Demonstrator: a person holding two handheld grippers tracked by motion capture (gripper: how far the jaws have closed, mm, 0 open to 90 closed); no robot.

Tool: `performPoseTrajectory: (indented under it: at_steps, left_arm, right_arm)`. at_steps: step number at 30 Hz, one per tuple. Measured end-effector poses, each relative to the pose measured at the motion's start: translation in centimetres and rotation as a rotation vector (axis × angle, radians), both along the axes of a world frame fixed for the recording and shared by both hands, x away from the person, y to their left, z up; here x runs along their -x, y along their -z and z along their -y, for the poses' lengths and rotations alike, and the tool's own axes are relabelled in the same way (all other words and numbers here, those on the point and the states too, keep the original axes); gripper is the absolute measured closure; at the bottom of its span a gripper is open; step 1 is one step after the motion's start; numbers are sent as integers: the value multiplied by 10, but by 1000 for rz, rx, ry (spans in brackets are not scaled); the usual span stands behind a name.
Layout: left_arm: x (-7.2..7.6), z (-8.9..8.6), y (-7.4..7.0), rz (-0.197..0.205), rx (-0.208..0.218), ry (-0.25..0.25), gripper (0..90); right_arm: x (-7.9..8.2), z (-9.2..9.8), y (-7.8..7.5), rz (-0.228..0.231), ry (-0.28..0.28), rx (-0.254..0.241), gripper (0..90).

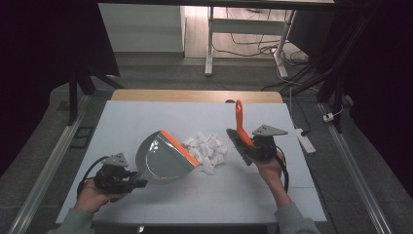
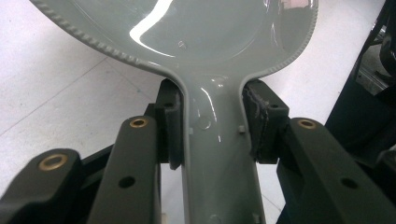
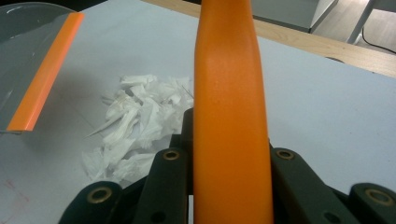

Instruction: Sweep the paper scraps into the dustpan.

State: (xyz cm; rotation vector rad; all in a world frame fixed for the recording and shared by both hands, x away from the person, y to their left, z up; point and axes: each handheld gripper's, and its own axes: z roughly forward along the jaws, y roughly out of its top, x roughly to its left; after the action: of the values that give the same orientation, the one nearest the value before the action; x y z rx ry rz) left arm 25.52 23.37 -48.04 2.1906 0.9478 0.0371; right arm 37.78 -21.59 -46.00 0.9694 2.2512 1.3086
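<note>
The left gripper (image 1: 139,183) sits near the front left corner of the bench (image 1: 146,117). Its fingers (image 2: 170,126) are clamped on the handle of a grey dustpan (image 1: 163,157). The dustpan lies on the bench, a bit left of the middle. It has an orange strip along its open edge, and that edge faces right, toward a pile of torn white paper (image 1: 207,148). The paper lies in the middle of the bench, and its near bits touch the orange strip.

The right gripper (image 1: 249,145) is on the other side of the pile, toward the right edge of the bench. Its fingers (image 3: 170,179) are clamped on the orange handle of a brush (image 1: 241,130). The handle sticks up and points toward the back edge. The dark bristles hang low, just beside the paper.
</note>
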Motion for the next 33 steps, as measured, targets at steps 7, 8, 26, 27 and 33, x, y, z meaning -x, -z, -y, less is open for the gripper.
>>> performPoseTrajectory:
  at_steps: [7, 8, 26, 27, 33]
  left_arm:
    - [-5, -3, 3, -25, -9, 7, 618]
    - [-6, -5, 2, -25, -7, 4, 618]
    - [-15, -6, 12, -99, -100, 95, 618]
    - [-15, -6, 12, -104, -105, 97, 617]
    - [-13, -9, 13, -114, -105, 121, 617]
  right_arm:
    - [-5, -4, 4, -11, 4, 14, 764]
    - [-5, -4, 4, -10, 2, 15, 764]
    - [-2, -6, 4, -21, 11, 38, 764]
    - [-1, -6, 3, -20, 13, 38, 764]
    - [-4, -6, 3, -14, 12, 49, 764]
